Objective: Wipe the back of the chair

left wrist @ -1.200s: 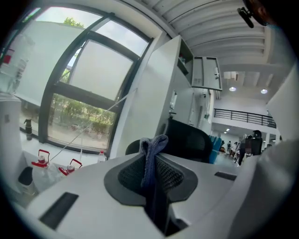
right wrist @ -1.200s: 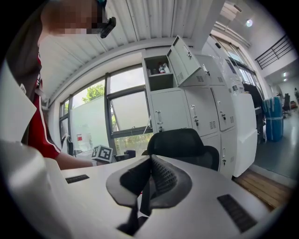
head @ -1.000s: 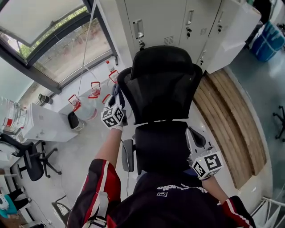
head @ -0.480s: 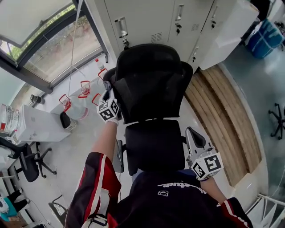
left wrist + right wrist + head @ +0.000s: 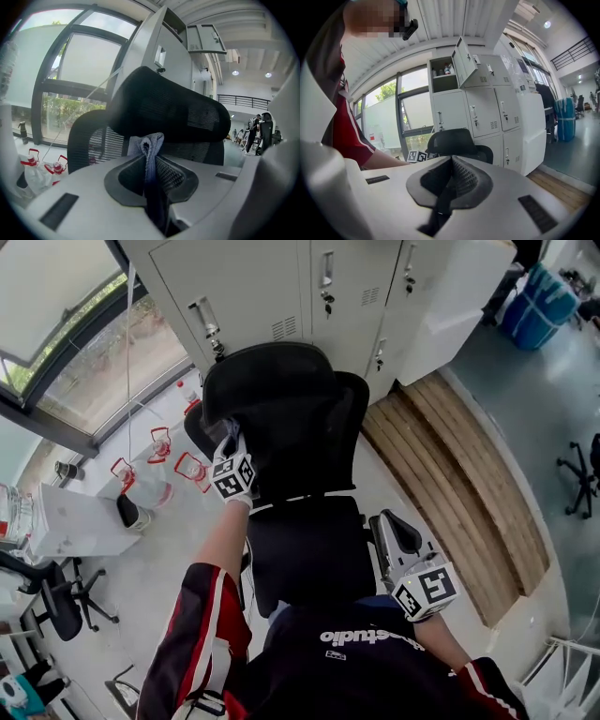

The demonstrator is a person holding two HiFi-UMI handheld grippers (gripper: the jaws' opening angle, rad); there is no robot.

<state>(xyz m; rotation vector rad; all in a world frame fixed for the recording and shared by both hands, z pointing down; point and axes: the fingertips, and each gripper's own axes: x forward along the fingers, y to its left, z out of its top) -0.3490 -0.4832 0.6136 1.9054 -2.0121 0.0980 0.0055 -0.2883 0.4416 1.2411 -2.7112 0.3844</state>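
Note:
A black mesh office chair (image 5: 281, 418) with a headrest faces me in front of the lockers. My left gripper (image 5: 230, 454) is shut on a blue-grey cloth (image 5: 149, 145) and rests against the left part of the backrest, just under the headrest (image 5: 173, 112). In the left gripper view the cloth's folded end pokes out past the jaw tips of that gripper (image 5: 149, 159) towards the mesh (image 5: 89, 136). My right gripper (image 5: 398, 545) hangs low by the chair's right armrest. Its jaws are shut with nothing between them (image 5: 451, 161), and it points at the chair (image 5: 454, 140) from a distance.
Grey metal lockers (image 5: 309, 287) stand right behind the chair, one with its door open (image 5: 464, 61). Wooden boards (image 5: 450, 474) lie on the floor to the right. Water jugs (image 5: 141, 479) and a white box (image 5: 66, 521) sit at the left by the window. A blue bin (image 5: 539, 306) is far right.
The left gripper with the cloth has gone from the backrest's left edge inward onto the backrest. The chair now sits further left in view. The right gripper has barely moved.

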